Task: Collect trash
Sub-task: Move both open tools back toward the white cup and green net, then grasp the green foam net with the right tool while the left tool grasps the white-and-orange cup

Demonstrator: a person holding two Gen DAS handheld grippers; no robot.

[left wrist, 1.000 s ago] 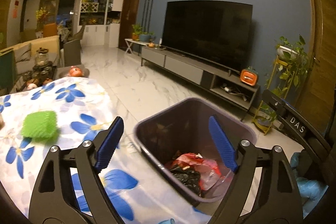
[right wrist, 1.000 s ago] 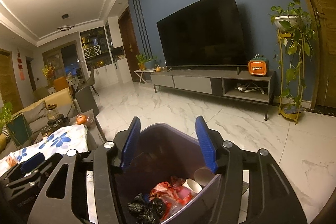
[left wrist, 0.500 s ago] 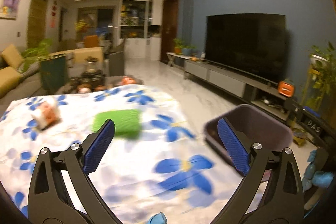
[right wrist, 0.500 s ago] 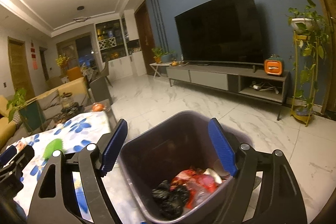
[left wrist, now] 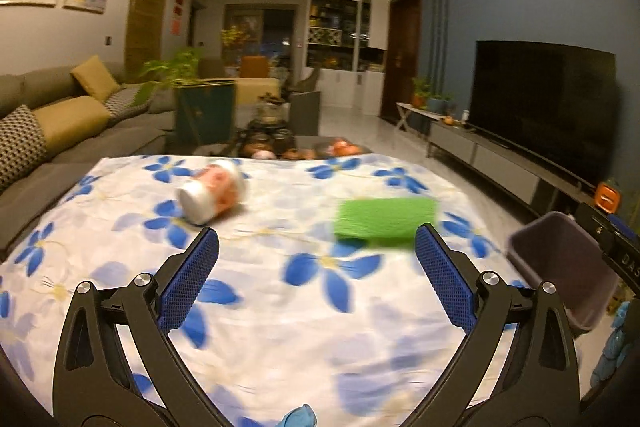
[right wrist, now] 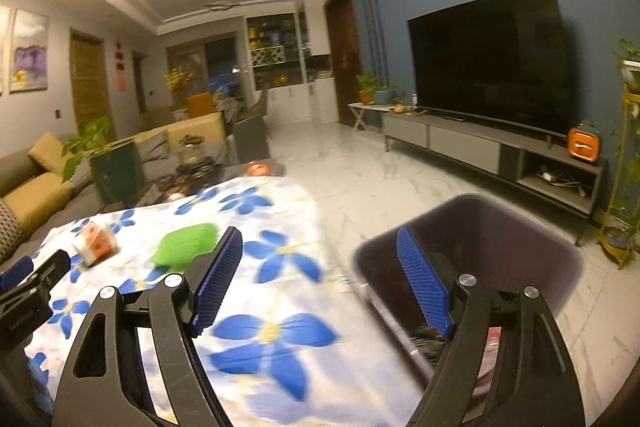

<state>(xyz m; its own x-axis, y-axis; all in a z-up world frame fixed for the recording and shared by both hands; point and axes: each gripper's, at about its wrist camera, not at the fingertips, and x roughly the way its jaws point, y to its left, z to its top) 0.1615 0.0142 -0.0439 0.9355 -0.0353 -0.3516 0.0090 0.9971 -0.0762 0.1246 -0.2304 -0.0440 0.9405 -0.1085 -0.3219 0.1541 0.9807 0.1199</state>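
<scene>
A table under a white cloth with blue flowers carries a tipped-over orange and white cup and a green scrubbing pad. My left gripper hovers open above the cloth, short of both items. The dark purple trash bin stands on the floor off the table's right edge, with red and black trash inside. My right gripper is open and empty, straddling the table edge and the bin's rim. The left gripper's black arm shows at the right wrist view's left edge.
A sofa with yellow cushions runs along the left. A low table with jars and fruit sits beyond the cloth. A TV on a long cabinet lines the blue wall, with marble floor between. A plant stand is at far right.
Both grippers have swung left, away from above the bin toward the table. The cup and green pad have come into the left gripper's view. Both stay open and empty.
</scene>
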